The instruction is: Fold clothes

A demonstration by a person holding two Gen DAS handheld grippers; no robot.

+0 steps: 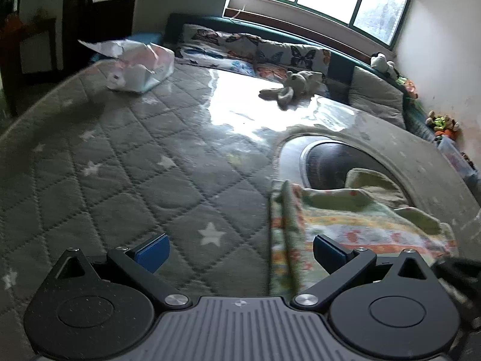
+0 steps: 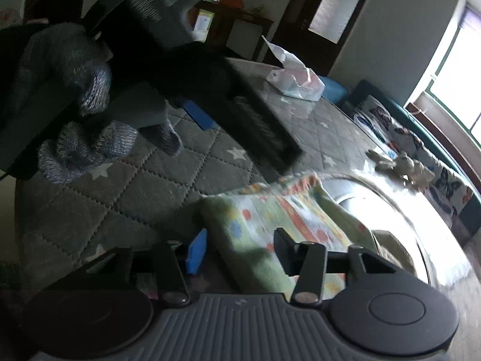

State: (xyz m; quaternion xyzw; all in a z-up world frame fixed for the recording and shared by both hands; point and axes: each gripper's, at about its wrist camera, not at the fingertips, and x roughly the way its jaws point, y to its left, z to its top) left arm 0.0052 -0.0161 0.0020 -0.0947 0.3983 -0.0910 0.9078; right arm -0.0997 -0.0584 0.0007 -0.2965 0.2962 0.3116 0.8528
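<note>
The garment (image 2: 279, 219), printed green, lies on the bed's quilt (image 1: 126, 162) beside a round basin (image 1: 336, 162). My right gripper (image 2: 237, 252) straddles its folded corner, jaws part-closed, pads apparently not yet pressing. My left gripper (image 1: 240, 255) hangs open at its edge. I judge a grasp under way; next, pinch and lift. Only the right view shows the gloved hand (image 2: 75, 96).
</note>
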